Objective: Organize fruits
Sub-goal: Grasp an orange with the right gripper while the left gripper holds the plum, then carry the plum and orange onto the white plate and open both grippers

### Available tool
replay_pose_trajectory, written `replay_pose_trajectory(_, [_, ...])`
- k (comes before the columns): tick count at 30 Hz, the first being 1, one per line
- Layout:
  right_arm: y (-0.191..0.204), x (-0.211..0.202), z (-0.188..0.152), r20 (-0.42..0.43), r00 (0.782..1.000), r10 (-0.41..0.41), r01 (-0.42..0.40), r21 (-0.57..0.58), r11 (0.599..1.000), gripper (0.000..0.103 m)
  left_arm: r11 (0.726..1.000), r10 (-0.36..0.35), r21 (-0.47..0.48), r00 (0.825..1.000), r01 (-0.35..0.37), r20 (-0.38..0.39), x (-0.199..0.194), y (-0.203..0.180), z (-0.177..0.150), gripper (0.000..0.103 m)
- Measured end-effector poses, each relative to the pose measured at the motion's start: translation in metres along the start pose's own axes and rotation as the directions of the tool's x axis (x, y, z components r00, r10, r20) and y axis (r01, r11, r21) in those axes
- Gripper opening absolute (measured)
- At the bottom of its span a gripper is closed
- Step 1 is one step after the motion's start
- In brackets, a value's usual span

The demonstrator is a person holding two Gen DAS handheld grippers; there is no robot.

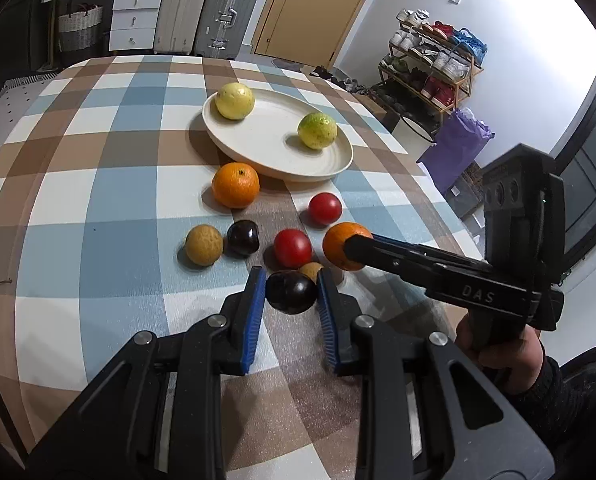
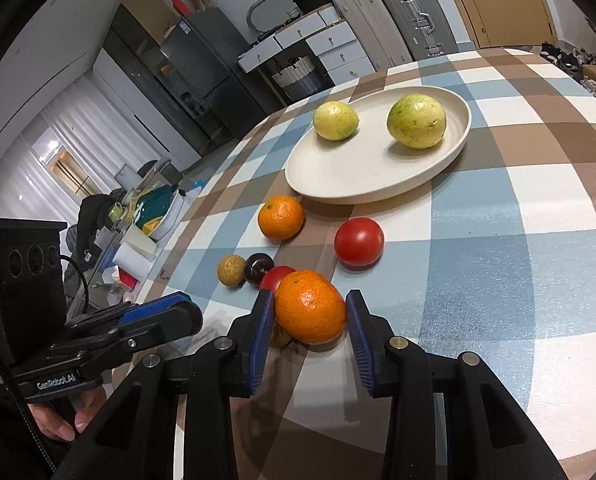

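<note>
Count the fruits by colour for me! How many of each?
Yellow-green, on the plate: 2
Orange: 2
Red: 2
Dark purple: 2
Brown: 2
Total: 10 fruits

Two fruits sit well apart on the plate point(image 1: 233, 148) at the table's point(image 1: 97, 200) far side; nearer, beside the plate's rim, seven more fruits lie scattered on the cloth.

Black gripper point(image 1: 291, 292) frames, blue ribbed fingers point(image 1: 253, 312), silver screws, dark sleeve
</note>
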State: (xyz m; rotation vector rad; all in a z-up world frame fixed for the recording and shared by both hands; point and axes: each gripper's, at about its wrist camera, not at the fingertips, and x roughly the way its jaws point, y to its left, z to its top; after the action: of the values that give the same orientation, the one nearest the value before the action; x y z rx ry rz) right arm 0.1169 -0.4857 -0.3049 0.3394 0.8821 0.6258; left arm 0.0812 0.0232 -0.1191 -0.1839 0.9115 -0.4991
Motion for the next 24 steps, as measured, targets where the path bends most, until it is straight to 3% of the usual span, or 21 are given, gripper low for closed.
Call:
replay_pose_trajectory(11, [0.001,-0.019,0.012,0.055,0.998,0.039,-0.039,-0.008,0.999,0.037,1.000,0.009,0.023,1.000,-0.009,0.012,0.008,-0.007,0.024,0.023])
replay_pose_trajectory(24, [-0.001,-0.026,0.053,0.100,0.993,0.055,-0.053,-0.024,0.998,0.037,0.999,0.018,0.027,1.000,-0.018,0.016,0.031,-0.011,0.080,0.023])
